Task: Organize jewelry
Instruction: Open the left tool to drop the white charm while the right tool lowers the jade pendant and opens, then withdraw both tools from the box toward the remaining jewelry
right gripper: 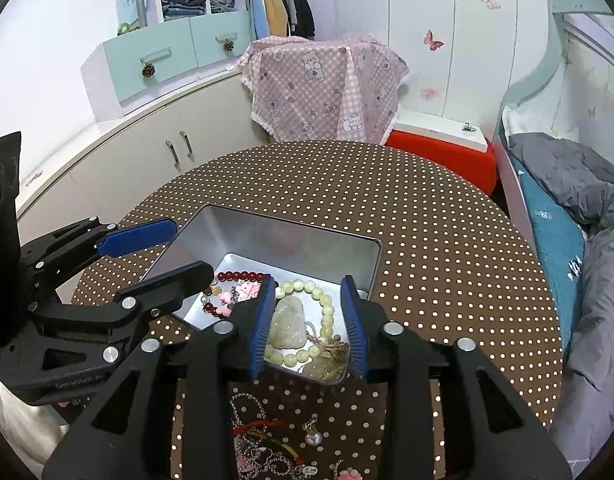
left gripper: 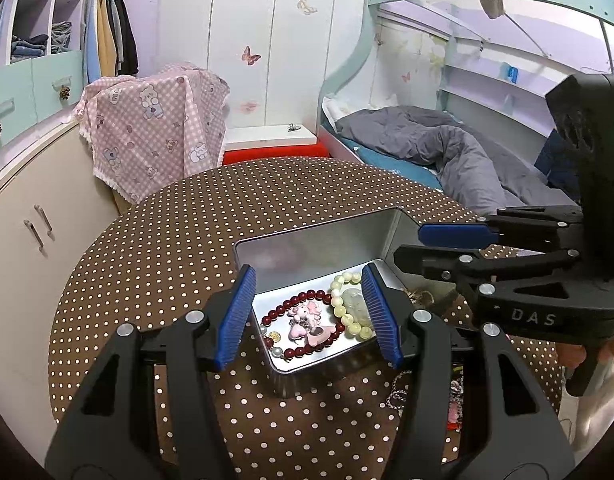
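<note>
- Loose chains and charms (right gripper: 267, 446) lay nearest the right wrist camera, on the dotted cloth just before the tin.
- Right gripper (right gripper: 309, 320): jaws parted, nothing clamped; the pale yellow-green bead bracelet (right gripper: 327, 308) with its translucent pendant (right gripper: 289, 324) lay in the tin below the gap, apparently released.
- Left gripper (left gripper: 311, 312): jaws likewise apart, gripping nothing, poised over the tin's near left corner; the tin's wall passed between the blue pads.
- Dark red bead bracelet (left gripper: 307, 322) with pink charms (left gripper: 305, 318) rested on the tin floor, touching the pale bracelet beside it.
- Metal tin (left gripper: 307, 236): open, rectangular, standing on the round table (left gripper: 167, 240) under a brown cloth with white dots.
- Beyond the table: a pink checked cloth (left gripper: 155, 128) draped over furniture, a white cabinet (left gripper: 39, 208), and a bed with a grey duvet (left gripper: 447, 148).
</note>
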The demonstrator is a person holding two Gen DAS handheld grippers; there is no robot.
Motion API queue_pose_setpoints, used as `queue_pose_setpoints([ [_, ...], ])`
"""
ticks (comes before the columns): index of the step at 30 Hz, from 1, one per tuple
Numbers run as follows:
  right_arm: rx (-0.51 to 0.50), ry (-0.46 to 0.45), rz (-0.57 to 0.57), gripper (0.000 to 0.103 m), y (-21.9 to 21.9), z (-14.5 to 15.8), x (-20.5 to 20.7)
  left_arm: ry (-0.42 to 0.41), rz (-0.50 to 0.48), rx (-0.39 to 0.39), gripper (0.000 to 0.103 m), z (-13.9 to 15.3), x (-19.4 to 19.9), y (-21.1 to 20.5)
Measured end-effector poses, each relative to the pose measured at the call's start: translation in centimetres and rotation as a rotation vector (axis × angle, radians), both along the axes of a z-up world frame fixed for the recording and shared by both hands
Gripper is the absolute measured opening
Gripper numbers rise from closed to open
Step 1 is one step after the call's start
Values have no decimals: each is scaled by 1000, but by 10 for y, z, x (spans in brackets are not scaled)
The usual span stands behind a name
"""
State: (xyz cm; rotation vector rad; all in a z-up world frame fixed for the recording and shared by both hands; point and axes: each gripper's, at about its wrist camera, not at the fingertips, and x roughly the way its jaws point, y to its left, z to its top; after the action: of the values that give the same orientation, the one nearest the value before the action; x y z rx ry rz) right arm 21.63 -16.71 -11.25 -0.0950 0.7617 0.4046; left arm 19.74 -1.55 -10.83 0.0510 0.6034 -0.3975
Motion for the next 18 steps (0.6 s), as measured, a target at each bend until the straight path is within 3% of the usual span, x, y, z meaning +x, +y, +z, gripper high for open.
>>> queue_pose_setpoints([
  [18,-9,-80,-68,71,-15,18,-39,-55,17,-1,68,17,-35,-2],
])
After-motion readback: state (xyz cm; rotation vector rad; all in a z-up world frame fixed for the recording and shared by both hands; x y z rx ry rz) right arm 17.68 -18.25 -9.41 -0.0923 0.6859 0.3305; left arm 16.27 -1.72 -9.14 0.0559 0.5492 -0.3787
